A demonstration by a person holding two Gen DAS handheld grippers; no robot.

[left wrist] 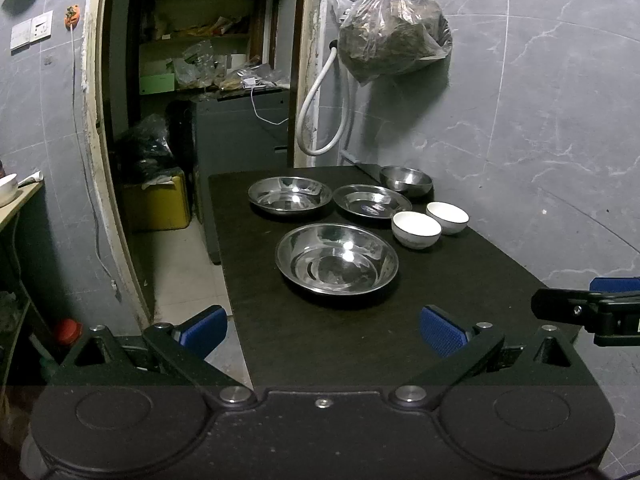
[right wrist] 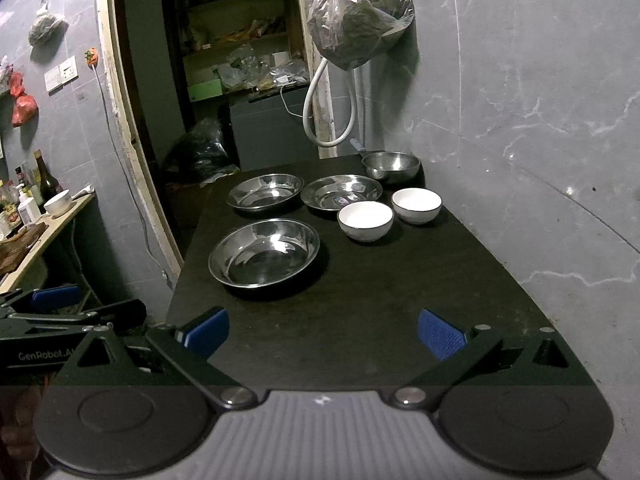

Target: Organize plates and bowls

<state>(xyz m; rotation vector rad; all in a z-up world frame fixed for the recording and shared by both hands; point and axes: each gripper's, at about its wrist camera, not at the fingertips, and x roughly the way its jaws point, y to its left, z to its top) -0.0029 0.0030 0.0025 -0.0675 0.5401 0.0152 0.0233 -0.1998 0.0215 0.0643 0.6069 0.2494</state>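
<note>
On the dark table (left wrist: 340, 344) sit three steel plates: a large near one (left wrist: 337, 258) (right wrist: 264, 252), a far left one (left wrist: 290, 194) (right wrist: 265, 191) and a far middle one (left wrist: 372, 200) (right wrist: 341, 192). A steel bowl (left wrist: 406, 178) (right wrist: 391, 166) stands at the far right. Two white bowls (left wrist: 416, 229) (left wrist: 447, 212) sit beside the plates, also in the right wrist view (right wrist: 365, 220) (right wrist: 417, 205). My left gripper (left wrist: 322, 330) is open and empty at the table's near left edge. My right gripper (right wrist: 323, 332) is open and empty over the near table.
A grey tiled wall (left wrist: 540, 120) runs along the table's right side. A plastic bag (left wrist: 394, 32) and a white hose (left wrist: 320, 120) hang beyond the far end. A doorway with a cluttered shelf (left wrist: 208, 60) lies behind. A side counter with bottles (right wrist: 28, 208) stands at left.
</note>
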